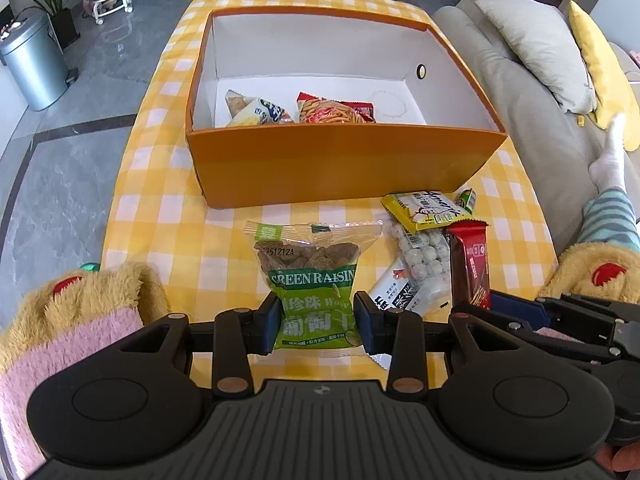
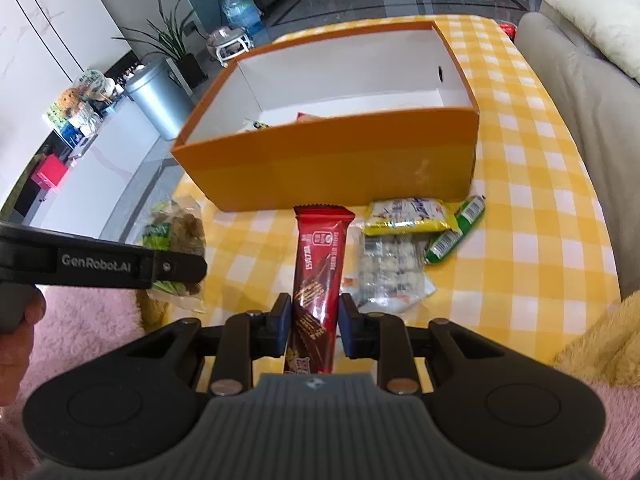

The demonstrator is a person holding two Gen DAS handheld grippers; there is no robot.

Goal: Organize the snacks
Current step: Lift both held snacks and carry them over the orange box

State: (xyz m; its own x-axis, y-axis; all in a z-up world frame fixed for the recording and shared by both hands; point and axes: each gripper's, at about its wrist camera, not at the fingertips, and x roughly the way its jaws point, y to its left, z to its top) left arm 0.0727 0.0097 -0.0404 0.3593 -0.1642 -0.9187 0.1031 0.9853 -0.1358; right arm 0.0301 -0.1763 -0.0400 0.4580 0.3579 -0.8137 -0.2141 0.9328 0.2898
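Observation:
My left gripper [image 1: 316,322] is shut on a green raisin packet [image 1: 310,280], held just above the checked table. My right gripper [image 2: 314,322] is shut on a red chocolate biscuit stick packet [image 2: 320,264], which also shows in the left wrist view [image 1: 472,264]. The orange box [image 1: 340,164] stands open behind them; in the right wrist view it is the orange box [image 2: 332,160]. Inside lie a yellow-white snack bag [image 1: 256,112] and a red snack bag [image 1: 332,110].
On the yellow checked tablecloth [image 1: 168,216] lie a yellow packet [image 1: 424,208], a clear pack of white balls [image 1: 420,256] and a small green packet [image 2: 456,232]. A grey sofa [image 1: 532,92] with cushions runs along the right. A metal bin [image 1: 32,64] stands on the floor to the left.

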